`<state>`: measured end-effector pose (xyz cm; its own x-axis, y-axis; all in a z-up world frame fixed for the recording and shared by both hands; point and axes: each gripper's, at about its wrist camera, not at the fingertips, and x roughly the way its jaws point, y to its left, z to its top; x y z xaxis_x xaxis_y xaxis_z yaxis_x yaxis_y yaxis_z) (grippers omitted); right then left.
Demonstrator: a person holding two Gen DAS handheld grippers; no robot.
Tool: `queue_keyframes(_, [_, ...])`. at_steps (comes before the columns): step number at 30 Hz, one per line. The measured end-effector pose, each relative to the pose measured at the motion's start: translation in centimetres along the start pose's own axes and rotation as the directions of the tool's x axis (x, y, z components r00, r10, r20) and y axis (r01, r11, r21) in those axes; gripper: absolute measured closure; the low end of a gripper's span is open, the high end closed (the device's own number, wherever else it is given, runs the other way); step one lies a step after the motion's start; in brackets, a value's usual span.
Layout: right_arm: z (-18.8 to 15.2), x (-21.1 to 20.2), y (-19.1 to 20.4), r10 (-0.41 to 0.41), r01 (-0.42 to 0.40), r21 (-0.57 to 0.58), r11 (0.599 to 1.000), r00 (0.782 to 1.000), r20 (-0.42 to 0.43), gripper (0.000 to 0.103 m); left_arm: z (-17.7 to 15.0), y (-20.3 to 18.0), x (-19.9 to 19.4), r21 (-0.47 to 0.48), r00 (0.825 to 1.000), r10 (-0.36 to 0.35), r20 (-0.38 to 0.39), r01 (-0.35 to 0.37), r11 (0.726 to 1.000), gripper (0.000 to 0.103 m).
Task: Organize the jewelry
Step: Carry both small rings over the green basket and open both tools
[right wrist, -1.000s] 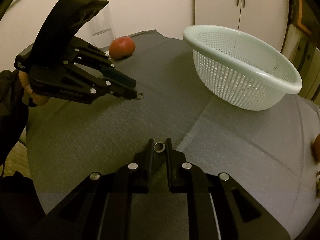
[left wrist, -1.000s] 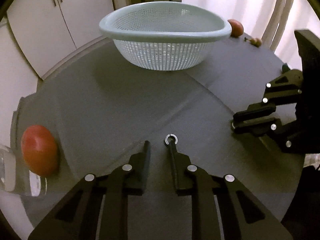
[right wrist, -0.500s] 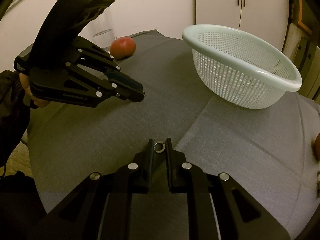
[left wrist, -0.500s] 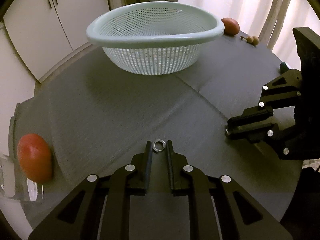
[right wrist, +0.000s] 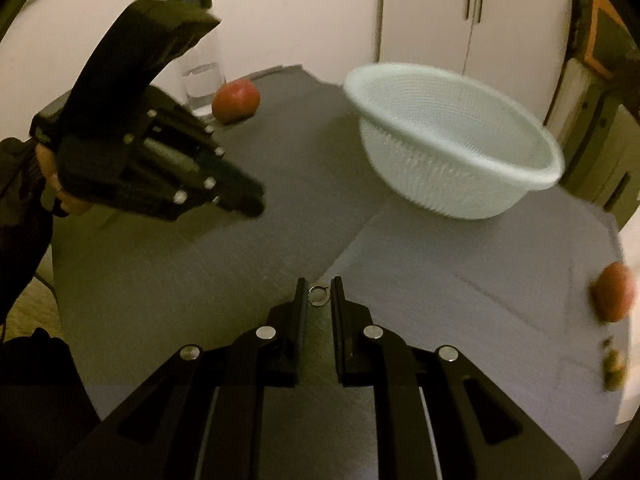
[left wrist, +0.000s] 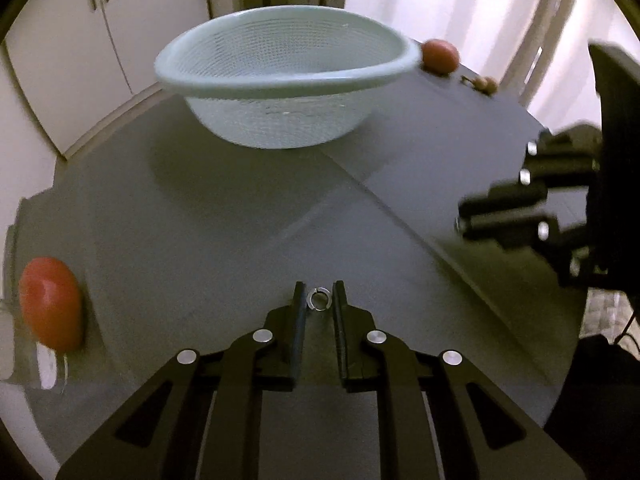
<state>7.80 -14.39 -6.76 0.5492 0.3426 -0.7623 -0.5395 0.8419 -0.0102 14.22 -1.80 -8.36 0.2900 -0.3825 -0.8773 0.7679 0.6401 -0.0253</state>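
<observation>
My left gripper (left wrist: pixel 318 294) is shut on a small silver ring (left wrist: pixel 318 299), held between its fingertips above the grey tablecloth (left wrist: pixel 224 216). My right gripper (right wrist: pixel 318 290) is shut on a second silver ring (right wrist: pixel 318 294), also lifted off the cloth. Each gripper shows in the other's view: the right one at the right (left wrist: pixel 464 220), the left one at the left (right wrist: pixel 256 200). A pale mesh colander (left wrist: pixel 288 88) stands at the far side of the table; it also shows in the right wrist view (right wrist: pixel 452 152).
A red tomato (left wrist: pixel 50 302) lies at the left table edge beside a glass (right wrist: pixel 202 80). Another tomato (left wrist: pixel 440 54) and small brown items (left wrist: pixel 486 84) lie far right behind the colander. White cabinets (right wrist: pixel 460 20) and curtains stand beyond the round table.
My left gripper closed on its ring and lifted it off the cloth. Both grippers have risen and moved toward the colander, each holding its ring.
</observation>
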Motion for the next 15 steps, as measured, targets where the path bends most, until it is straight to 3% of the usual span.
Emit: queue_keyframes(15, [1.7, -12.3, 2.3, -0.117, 0.122, -0.028, 0.992, 0.984, 0.136, 0.090, 2.8, -6.8, -12.1, 0.110, 0.986, 0.116, 0.124, -0.129, 0.985, 0.091])
